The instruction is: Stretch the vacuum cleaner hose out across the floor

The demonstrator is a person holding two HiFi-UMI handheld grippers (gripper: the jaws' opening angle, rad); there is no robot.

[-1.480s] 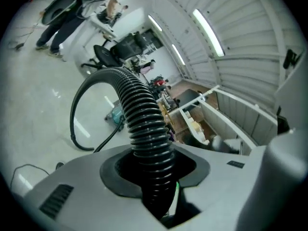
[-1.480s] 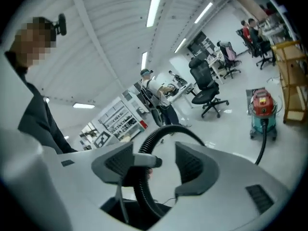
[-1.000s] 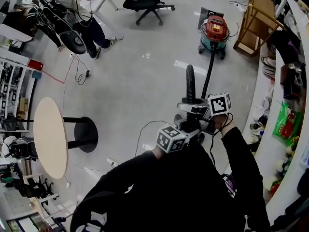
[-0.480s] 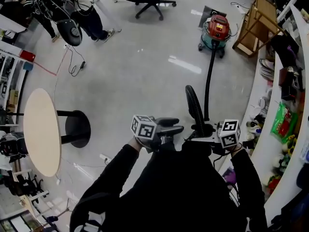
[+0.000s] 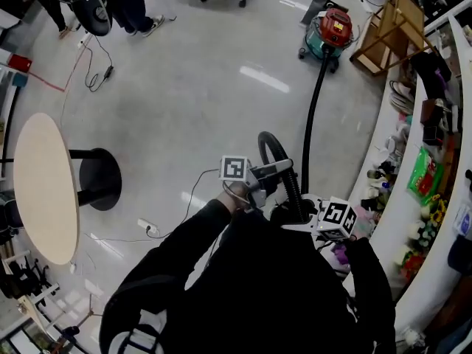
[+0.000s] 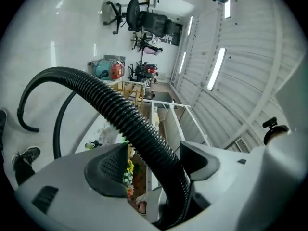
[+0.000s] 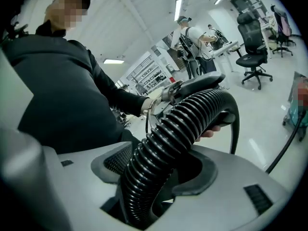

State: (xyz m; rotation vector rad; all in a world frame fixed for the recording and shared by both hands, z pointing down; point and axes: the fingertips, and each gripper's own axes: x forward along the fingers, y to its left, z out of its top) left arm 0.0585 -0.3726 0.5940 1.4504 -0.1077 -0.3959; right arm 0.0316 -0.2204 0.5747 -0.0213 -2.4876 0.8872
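Spotter: Black ribbed plastic vacuum hose (image 5: pixel 311 113) leaves the red-lidded canister vacuum cleaner (image 5: pixel 333 29), upper right of the head view. It runs down over the pale glossy floor (image 5: pixel 184 102) toward frame centre, then bends into a tight arch at the grippers.

Logger: Claws?

Spotter: Right gripper (image 7: pixel 159 170) has just been closing; its pads are clamped on the ribbed section. Left gripper (image 6: pixel 153 163) has just been opening; jaws stand wide. Hose lies between them, nearer one jaw, not pinched.

Logger: Handling?

Spotter: Looks light and limp along its length, springy in the bends. Ribs should give the pads purchase, so slipping seems unlikely. Best hold, I judge, is square across the ribs close to the arch, not on the far run.

Logger: Axis?

Spotter: Long axis near-vertical in the head view, upper right to centre. Near part curls back on itself. Not yet straight; the arch wants pulling out.
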